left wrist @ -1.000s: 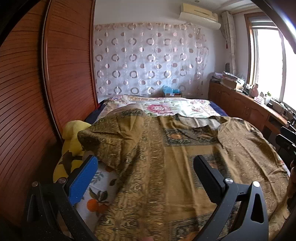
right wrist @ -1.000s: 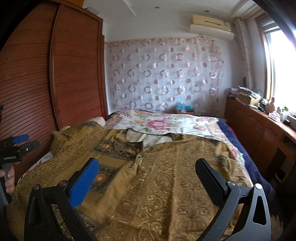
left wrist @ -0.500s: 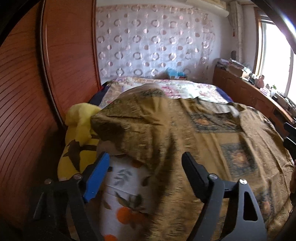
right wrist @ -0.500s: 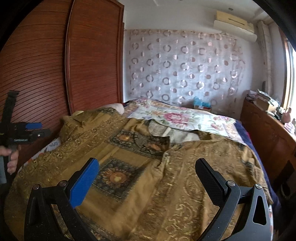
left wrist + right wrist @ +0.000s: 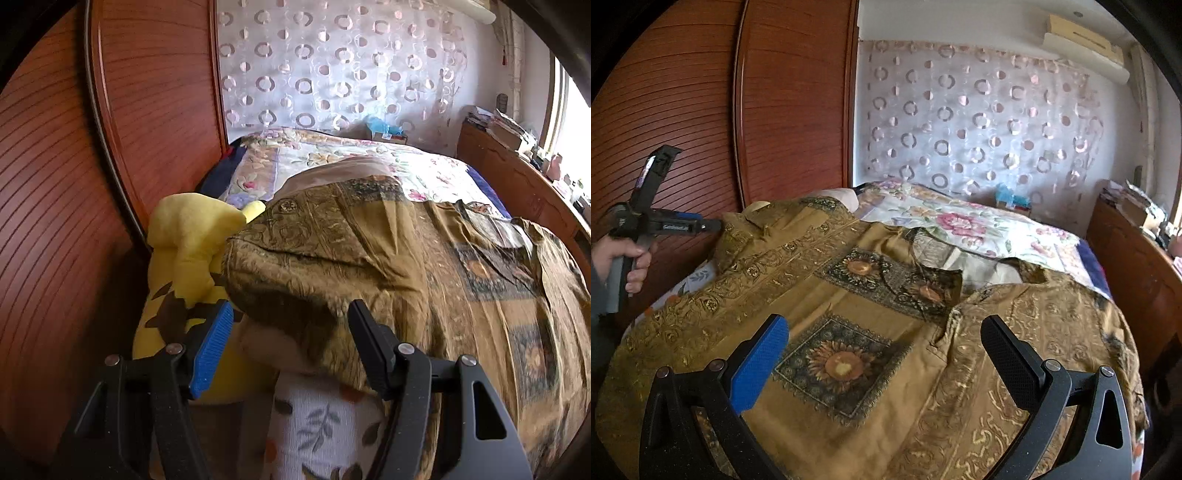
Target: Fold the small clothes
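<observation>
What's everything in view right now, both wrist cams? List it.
Patterned fabric garment: 1, olive-gold, spread across the bed.
Floral bedspread: 1, white and pink, far half of bed.
Plush toy: 1, yellow, beside the garment's left sleeve.
Slatted wooden wardrobe: 1, reddish-brown, left wall.
Ring-patterned curtain: 1, white, back wall.
Air conditioner: 1, cream, above curtain.
Left gripper: jaws have just been closing, sleeve edge between them, not pressed.
Right gripper: open, above garment.
Hand: 1, holding left gripper's handle.

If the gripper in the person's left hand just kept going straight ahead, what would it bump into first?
Most likely the rumpled sleeve end of the brown patterned shirt. The left gripper has been closing, and that fold lies just beyond its fingertips, not yet pinched. The yellow plush toy sits off to the side. Depth is hard to judge.
</observation>
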Motion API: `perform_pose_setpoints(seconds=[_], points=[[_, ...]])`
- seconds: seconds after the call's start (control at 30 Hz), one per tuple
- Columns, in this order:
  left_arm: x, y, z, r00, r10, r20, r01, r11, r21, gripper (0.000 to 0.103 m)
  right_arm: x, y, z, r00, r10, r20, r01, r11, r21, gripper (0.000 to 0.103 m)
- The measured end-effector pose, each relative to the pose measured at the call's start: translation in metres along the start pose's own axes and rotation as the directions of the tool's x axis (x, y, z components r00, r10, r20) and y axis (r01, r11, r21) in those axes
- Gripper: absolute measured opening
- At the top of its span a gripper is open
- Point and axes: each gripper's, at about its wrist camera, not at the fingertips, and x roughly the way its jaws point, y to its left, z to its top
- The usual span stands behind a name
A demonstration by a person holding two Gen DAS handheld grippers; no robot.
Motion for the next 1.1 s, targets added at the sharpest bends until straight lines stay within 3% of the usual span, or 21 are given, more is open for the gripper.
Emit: perform_pose_setpoints(seconds=[0.17, 0.27, 0.3, 0.33, 0.4, 0.57, 0.7, 0.93, 1.07, 1.1], points=[[0.022, -0.002, 0.008, 0.998, -0.025, -0.049, 0.023, 0.999, -0.039, 0.058, -0.003, 0.009, 0.001, 1.000, 0.020, 0.002, -0.020, 1.000, 0.010, 0.103], [0.032, 0.005, 0.011, 0.997, -0.047, -0.063, 0.041, 0.995, -0.090, 0.035, 0.001, 0.013, 0.000, 1.000, 0.027, -0.009, -0.027, 1.000, 0.000, 0.103], [0.033, 0.007, 0.012, 0.997, -0.056, -0.058, 0.050, 0.994, -0.101, 0.016, 0.002, 0.014, 0.000, 1.000, 0.029, -0.012, -0.029, 1.000, -0.003, 0.103], [0.033, 0.007, 0.012, 0.997, -0.060, -0.053, 0.054, 0.993, -0.106, 0.007, 0.005, 0.015, 0.000, 0.999, 0.029, -0.015, -0.029, 1.000, -0.004, 0.103], [0.028, 0.006, 0.013, 0.997, -0.075, -0.029, 0.072, 0.992, -0.102, 0.004, 0.006, 0.013, -0.001, 0.999, 0.032, -0.020, -0.032, 0.999, -0.001, 0.103], [0.000, -0.015, 0.018, 0.996, -0.082, 0.045, 0.083, 0.996, -0.034, 0.003, 0.004, 0.006, -0.003, 0.999, 0.027, -0.019, -0.027, 0.999, 0.021, 0.103], [-0.023, -0.047, 0.025, 0.988, -0.131, 0.083, 0.128, 0.991, 0.048, 0.003, 0.000, 0.000, -0.004, 1.000, 0.012, -0.011, -0.012, 0.999, 0.045, 0.103], [-0.048, -0.111, 0.014, 0.971, -0.227, 0.075, 0.209, 0.959, 0.194, 0.003, -0.006, -0.013, -0.010, 1.000, -0.015, -0.002, 0.015, 0.997, 0.082, 0.103], [-0.059, -0.127, -0.006, 0.964, -0.260, 0.060, 0.240, 0.943, 0.231, 0.012, -0.006, -0.013, -0.014, 1.000, -0.025, -0.012, 0.026, 0.995, 0.092, 0.103], [-0.063, -0.128, -0.009, 0.963, -0.261, 0.064, 0.239, 0.942, 0.236, 0.019, -0.006, -0.014, -0.015, 1.000, -0.026, -0.015, 0.027, 0.995, 0.094, 0.103]])
